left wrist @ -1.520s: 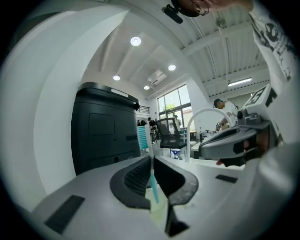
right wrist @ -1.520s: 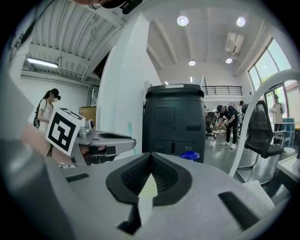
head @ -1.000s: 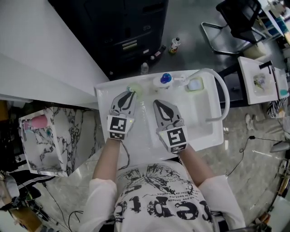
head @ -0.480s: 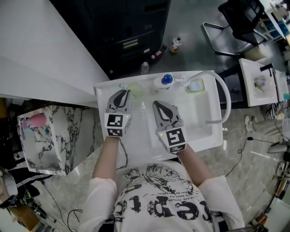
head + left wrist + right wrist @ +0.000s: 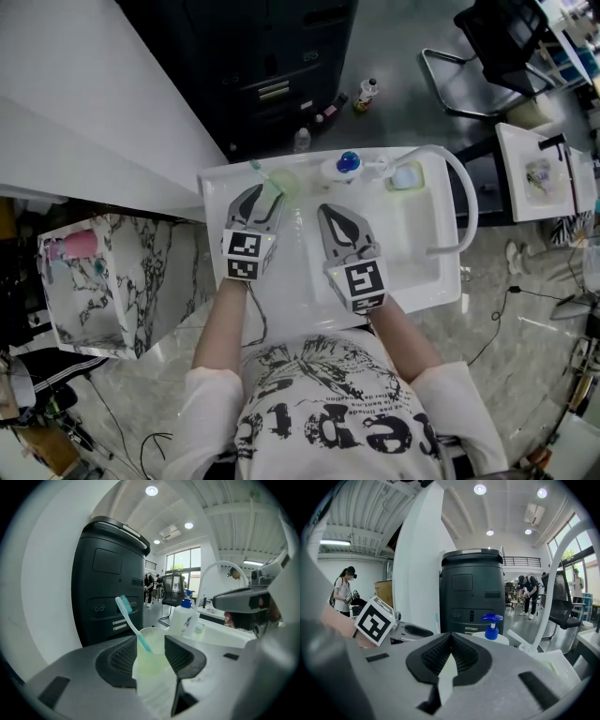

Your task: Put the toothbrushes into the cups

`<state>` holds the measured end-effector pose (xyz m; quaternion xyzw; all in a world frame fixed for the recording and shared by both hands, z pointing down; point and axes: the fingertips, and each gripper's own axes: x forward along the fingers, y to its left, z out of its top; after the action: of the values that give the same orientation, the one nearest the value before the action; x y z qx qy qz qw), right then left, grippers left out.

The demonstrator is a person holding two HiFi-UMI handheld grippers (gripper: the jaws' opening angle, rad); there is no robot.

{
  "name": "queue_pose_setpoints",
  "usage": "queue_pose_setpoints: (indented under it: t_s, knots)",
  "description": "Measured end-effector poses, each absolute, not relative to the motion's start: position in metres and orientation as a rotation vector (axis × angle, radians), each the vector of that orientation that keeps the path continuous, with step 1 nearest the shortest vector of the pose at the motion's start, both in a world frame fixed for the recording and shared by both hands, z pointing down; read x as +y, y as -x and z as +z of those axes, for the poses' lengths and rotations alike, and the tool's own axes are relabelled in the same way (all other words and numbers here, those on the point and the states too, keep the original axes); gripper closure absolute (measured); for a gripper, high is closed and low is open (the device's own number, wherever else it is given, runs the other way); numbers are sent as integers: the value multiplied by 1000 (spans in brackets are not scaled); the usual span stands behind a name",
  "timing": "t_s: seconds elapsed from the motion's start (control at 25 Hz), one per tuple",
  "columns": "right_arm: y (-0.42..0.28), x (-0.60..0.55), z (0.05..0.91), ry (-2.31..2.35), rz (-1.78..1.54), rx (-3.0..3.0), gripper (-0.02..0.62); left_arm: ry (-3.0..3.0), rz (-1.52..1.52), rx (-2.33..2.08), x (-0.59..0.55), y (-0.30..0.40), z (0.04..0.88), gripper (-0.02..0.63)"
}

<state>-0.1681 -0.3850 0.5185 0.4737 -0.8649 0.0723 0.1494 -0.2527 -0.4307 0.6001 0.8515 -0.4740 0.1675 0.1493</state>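
Since a second ago, head view has the left gripper [image 5: 265,193] lower, with the toothbrush [image 5: 260,171] standing in the green cup [image 5: 285,182] on the sink [image 5: 214,202]. Left gripper view: jaws opening, cup sitting between them. Right gripper view: right gripper [image 5: 450,637] pinched together, nothing in it.

Setting: open-plan lab or office hall, probably a test floor. Indicators: free-standing white washbasin [image 5: 422,253] (a second basin [image 5: 511,178] stands nearby), office chair [image 5: 492,47], tall black cabinet [image 5: 281,66], recessed ceiling downlights [image 5: 480,488].

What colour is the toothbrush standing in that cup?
The toothbrush is white with teal bristles and a teal lower handle, clearest in the left gripper view.
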Motion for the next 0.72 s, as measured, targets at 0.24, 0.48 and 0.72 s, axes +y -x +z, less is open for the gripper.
queue_pose_setpoints:
  t_s: [0.24,0.48,0.72]
  knots:
    - [166,-378,511,-1367,190,-2495,603,-2441,393,-1409,-425,258,579,446]
    - [164,-368,497,-1349,164,-2530,603,-2502,276,-1471,-411,261,527,505]
    - [157,-360,475,-1349,132,-2560,603,-2600,203,-1556,-391,256,469,580]
